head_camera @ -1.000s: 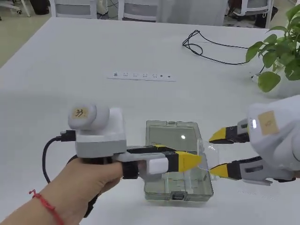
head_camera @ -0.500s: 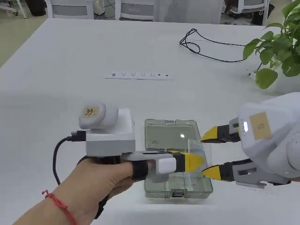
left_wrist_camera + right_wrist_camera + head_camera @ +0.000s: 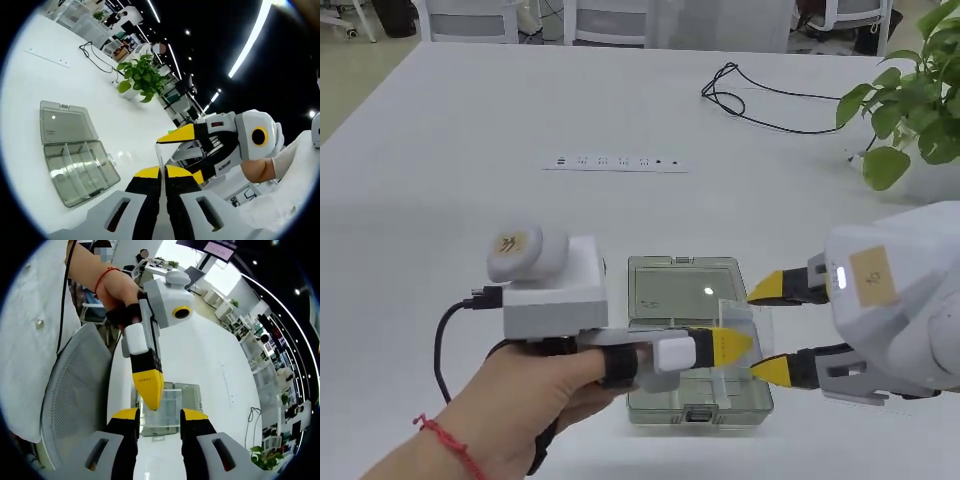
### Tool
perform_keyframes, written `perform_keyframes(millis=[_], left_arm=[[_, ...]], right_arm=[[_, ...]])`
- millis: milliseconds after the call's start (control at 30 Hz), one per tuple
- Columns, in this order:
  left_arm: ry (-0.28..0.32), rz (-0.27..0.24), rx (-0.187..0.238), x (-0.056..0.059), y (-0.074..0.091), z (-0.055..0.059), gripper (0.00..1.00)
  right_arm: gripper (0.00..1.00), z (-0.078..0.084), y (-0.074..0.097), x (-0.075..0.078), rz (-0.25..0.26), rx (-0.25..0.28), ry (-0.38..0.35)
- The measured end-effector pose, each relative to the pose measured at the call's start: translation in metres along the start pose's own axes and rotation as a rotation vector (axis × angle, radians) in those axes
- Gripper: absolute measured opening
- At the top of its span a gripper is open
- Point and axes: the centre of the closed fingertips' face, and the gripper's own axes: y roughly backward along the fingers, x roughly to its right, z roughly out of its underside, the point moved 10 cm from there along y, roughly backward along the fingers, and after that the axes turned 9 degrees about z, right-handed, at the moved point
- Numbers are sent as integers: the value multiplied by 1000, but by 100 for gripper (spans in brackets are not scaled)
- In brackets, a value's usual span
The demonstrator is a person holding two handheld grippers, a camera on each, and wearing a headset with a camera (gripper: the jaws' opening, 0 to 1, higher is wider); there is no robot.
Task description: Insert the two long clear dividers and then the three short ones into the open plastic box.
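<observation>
My left tool (image 3: 161,172) pinches a thin clear plastic divider (image 3: 159,150) above the open grey translucent plastic box (image 3: 665,412) on the white bench (image 3: 520,130). My right tool (image 3: 159,415) stands wide just beside it.

Stretching white and flat across nearly the whole head view as a table (image 3: 470,130). Bearing at lower centre an open plastic box (image 3: 682,285), lying flat with its lid folded back toward the top of the frame. Holding a white power strip (image 3: 615,162) just above centre, well apart from the box. Trailing a black cable (image 3: 750,100) in loops at upper right. Supporting a leafy green plant (image 3: 905,110) at the right edge, near the cable. In the left gripper view, showing the box (image 3: 75,155) resting at centre left on the table (image 3: 30,90), with the plant (image 3: 142,77) standing above centre.
</observation>
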Motion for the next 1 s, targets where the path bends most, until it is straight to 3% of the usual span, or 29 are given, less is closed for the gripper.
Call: perform_keyframes(millis=[100, 233, 333, 400, 600, 667, 767, 867, 1000], left_arm=[[3, -3, 10, 0, 1, 1, 0], [-35, -21, -11, -3, 2, 2, 0], [-108, -21, -38, -3, 4, 3, 0], [-195, -1, -62, -2, 5, 3, 0], [-412, 51, -138, 4, 8, 9, 0], [-451, 60, -161, 4, 10, 11, 0], [-517, 81, -162, 6, 13, 11, 0], [-600, 104, -179, 8, 15, 11, 0], [-645, 148, -189, 13, 17, 13, 0]], right_arm=[[34, -1, -1, 0, 2, 0, -4], [36, -3, 2, 5, 5, 24, -44], [36, -2, 5, 10, -9, 40, -85], [36, 0, 7, 15, -31, 63, -125], [28, 7, 8, 21, -176, 112, -243], [25, 8, 8, 22, -226, 130, -272], [20, 7, 8, 20, -311, 143, -304], [18, 5, 7, 19, -360, 148, -306], [15, 3, 5, 15, -422, 153, -302]])
